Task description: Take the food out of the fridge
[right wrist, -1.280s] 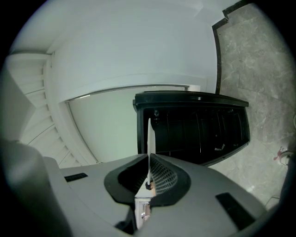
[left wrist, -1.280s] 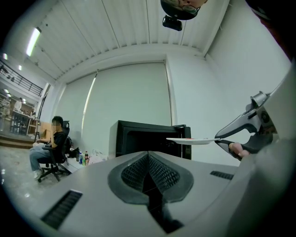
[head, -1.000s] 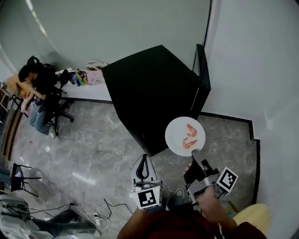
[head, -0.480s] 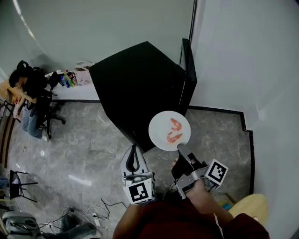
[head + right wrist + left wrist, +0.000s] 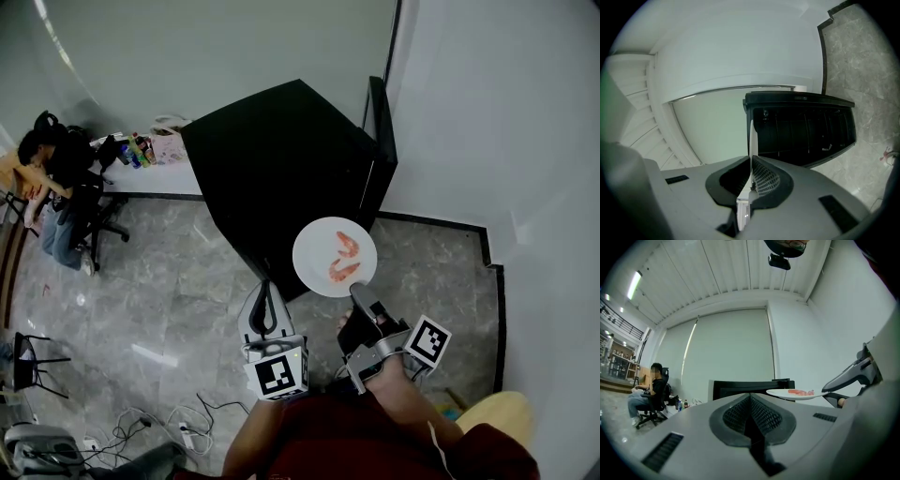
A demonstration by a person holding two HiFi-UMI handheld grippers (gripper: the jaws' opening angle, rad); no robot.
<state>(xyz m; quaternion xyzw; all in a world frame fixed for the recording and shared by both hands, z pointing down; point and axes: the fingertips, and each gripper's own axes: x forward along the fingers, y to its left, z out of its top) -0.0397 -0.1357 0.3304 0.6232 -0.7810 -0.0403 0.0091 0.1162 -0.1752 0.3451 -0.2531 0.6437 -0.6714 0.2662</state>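
A white plate (image 5: 319, 258) carrying two pink shrimps (image 5: 343, 257) hangs level in front of the black fridge (image 5: 272, 159), whose door (image 5: 380, 141) stands open on the right. My right gripper (image 5: 355, 292) is shut on the plate's near rim. In the right gripper view the plate (image 5: 751, 136) shows edge-on, pinched between the pads of that gripper (image 5: 751, 161). My left gripper (image 5: 265, 307) hovers shut and empty just left of the plate. In the left gripper view its tips (image 5: 750, 397) meet, with the plate (image 5: 797, 393) off to the right.
The fridge interior (image 5: 806, 126) looks dark with bare shelves. A person (image 5: 52, 155) sits on an office chair by a low white shelf with bottles (image 5: 141, 150) at far left. Cables (image 5: 187, 417) lie on the marble floor. White walls meet in the corner behind the fridge.
The plate stays gripped in my right gripper and sits slightly lower-left against the fridge front. The left gripper has risen a little. The head view has shifted.
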